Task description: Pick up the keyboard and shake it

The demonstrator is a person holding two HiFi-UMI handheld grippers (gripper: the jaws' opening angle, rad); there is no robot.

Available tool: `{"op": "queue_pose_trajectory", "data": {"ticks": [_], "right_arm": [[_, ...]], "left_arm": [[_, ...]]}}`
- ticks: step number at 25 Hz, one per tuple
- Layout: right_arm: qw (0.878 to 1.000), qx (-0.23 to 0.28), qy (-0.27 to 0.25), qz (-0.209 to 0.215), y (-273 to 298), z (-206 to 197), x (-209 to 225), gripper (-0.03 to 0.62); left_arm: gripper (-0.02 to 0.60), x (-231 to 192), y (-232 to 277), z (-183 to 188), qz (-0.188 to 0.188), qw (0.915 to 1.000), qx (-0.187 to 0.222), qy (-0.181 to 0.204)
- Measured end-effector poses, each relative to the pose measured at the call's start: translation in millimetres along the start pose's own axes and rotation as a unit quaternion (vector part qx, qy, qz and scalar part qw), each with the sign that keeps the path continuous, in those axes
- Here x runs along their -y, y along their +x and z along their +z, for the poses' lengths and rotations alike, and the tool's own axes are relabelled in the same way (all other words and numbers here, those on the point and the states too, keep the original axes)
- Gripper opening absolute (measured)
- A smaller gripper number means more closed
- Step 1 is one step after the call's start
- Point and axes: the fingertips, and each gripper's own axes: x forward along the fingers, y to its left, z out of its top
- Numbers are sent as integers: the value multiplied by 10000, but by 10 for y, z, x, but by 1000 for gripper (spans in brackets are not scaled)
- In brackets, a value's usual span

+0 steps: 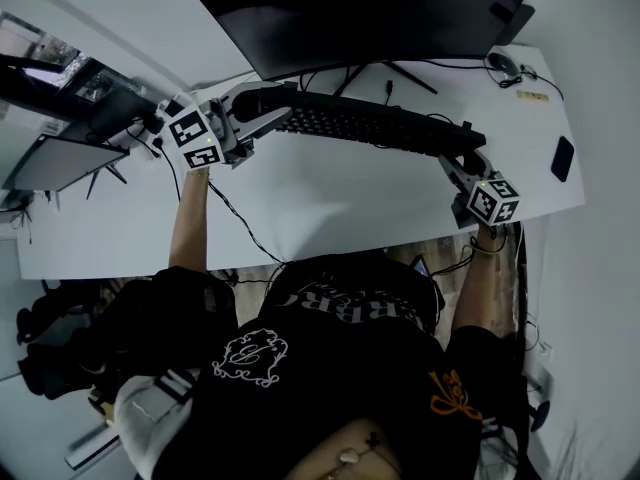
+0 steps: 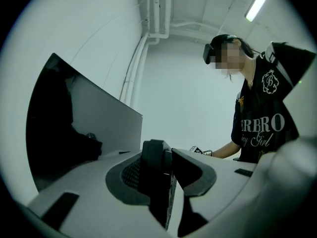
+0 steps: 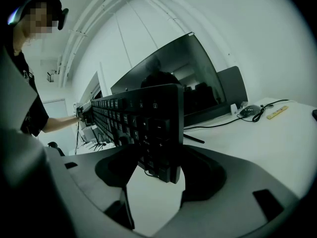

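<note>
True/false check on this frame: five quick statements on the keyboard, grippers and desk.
1. The left gripper and the right gripper each clamp one end of the keyboard. True.
2. The keyboard lies flat on the desk. False: it is held clear of the desk, tilted on edge.
3. A mouse sits near the desk's far right corner. True.
4. The right gripper's jaws are empty. False: the keyboard's end is gripped between them.
5. The monitor stands behind the keyboard. True.
</note>
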Motion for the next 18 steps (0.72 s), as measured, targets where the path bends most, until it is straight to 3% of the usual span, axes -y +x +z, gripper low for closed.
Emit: {"op": "queue_pose_trajectory", "data": {"ticks": [6, 11, 15, 18], "right_arm": [[9998, -199, 66, -60, 31, -5, 31, 284], [9994, -312, 103, -138, 75, 22, 73, 284], [9988, -423, 123, -203, 94, 28, 102, 285], [9980, -576, 235, -140, 121, 24, 96, 284]], "left_arm": [[147, -175, -23, -160, 204, 9976, 55, -663], [149, -364, -49, -352, 472, 9901, 184, -1309], [149, -491, -71, -549, 666, 9784, 293, -1936], [150, -596, -116, -744, 835, 9612, 368, -2602]]}}
